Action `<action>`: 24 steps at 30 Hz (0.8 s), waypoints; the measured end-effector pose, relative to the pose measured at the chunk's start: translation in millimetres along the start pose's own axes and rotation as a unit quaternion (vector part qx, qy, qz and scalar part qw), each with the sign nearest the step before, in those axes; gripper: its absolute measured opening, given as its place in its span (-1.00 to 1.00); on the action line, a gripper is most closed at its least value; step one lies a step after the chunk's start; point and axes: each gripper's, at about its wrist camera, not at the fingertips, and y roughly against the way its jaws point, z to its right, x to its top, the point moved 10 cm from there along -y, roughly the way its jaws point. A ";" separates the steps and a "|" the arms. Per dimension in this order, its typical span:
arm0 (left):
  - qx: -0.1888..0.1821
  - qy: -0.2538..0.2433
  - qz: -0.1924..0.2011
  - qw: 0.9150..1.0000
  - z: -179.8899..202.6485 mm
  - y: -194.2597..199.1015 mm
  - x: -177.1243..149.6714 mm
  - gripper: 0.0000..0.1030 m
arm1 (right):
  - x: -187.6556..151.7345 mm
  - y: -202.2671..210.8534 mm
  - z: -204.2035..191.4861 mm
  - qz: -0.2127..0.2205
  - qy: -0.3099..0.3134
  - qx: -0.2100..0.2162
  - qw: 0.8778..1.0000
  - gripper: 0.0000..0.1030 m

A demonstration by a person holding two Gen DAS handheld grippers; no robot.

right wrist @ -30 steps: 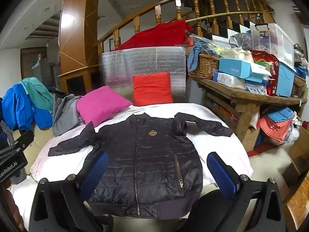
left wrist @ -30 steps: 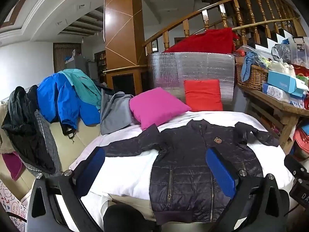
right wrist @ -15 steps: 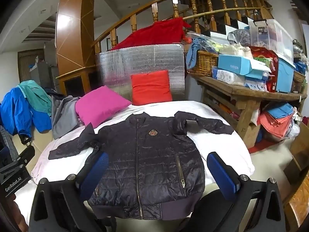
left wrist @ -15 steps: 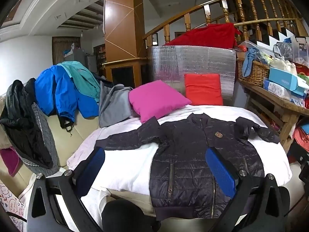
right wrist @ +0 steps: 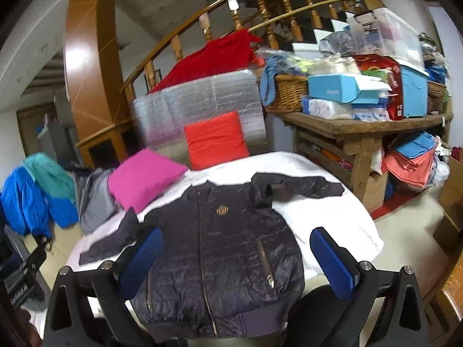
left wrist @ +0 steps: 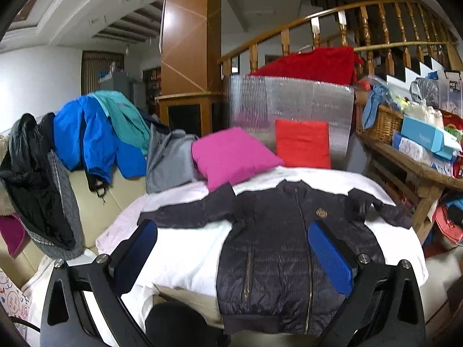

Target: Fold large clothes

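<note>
Fingers (left wrist: 144, 248) of both grippers spread, empty, above flat jacket (left wrist: 277, 245); pink pillow (left wrist: 234, 156) beyond.

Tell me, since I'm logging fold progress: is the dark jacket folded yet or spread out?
Spread out. The dark jacket lies flat, front up and zipped, on the white sheet, both sleeves out sideways.
</note>
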 end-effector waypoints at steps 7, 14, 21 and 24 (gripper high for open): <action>0.005 0.002 -0.009 1.000 -6.5 -28.3 12.5 1.00 | 33.0 -6.7 -2.3 0.028 -0.002 -0.006 1.000 1.00; 0.017 0.020 -0.014 1.000 -14.9 -48.8 12.0 1.00 | 33.7 -28.1 -12.9 0.024 0.004 -0.010 1.000 1.00; -0.007 0.016 -0.033 0.999 -5.0 -45.9 -4.9 1.00 | 7.9 -30.7 -37.7 -0.006 0.043 0.012 0.999 1.00; -0.006 0.014 -0.024 1.000 -4.1 -38.7 -3.2 1.00 | 9.0 -23.0 -40.1 0.002 0.042 0.014 0.999 1.00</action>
